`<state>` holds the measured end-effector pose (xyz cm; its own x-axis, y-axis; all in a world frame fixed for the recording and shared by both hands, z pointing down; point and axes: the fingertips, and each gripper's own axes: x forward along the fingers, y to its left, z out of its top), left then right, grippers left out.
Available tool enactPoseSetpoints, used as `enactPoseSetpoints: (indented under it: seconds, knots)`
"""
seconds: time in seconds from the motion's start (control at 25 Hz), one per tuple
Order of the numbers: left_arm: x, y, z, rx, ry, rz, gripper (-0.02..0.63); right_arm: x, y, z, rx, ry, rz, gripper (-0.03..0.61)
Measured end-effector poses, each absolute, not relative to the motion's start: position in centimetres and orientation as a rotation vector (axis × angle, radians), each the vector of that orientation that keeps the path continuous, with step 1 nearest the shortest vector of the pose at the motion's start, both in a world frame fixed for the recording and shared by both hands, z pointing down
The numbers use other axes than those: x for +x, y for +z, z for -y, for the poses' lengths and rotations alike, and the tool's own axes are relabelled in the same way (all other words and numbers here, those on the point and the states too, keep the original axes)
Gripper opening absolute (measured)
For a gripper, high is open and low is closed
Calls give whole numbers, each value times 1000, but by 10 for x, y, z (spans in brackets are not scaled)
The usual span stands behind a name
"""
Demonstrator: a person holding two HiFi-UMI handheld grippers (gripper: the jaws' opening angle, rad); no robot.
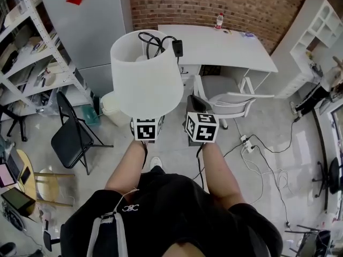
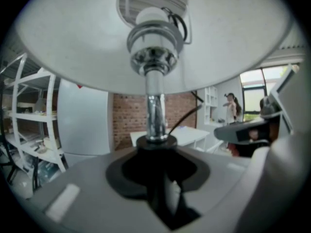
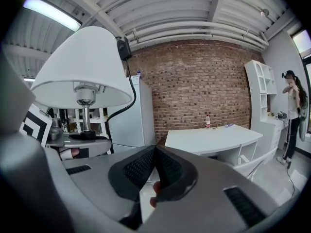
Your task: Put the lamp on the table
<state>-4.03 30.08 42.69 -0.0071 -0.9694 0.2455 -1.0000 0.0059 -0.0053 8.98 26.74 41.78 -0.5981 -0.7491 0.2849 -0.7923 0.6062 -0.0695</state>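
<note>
Two handheld grippers are raised in front of the person. The left gripper (image 1: pixel 147 123) is clamped on the table lamp with a white conical fabric shade (image 1: pixel 146 76). In the left gripper view its jaws pinch the lamp's black foot where the chrome stem (image 2: pixel 154 115) rises upright toward the shade. A black power cord with a plug (image 1: pixel 162 43) lies coiled in the shade's open top. The lamp is in the air, carried short of the long white table (image 1: pixel 230 52) that stands against the red brick wall (image 1: pixel 214 4). The right gripper (image 3: pixel 155 152), just beside the left one, has its ribbed black pads pressed together with nothing between them. A white armchair with a grey seat (image 1: pixel 228 98) stands in front of the table.
</note>
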Motion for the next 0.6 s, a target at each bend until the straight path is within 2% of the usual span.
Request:
enactPoseSetpoints:
  seconds: [0.6]
  knots:
    - [-126,427,-163,2167,304,2028,112,15,418,-138,1364,290,2542,-5]
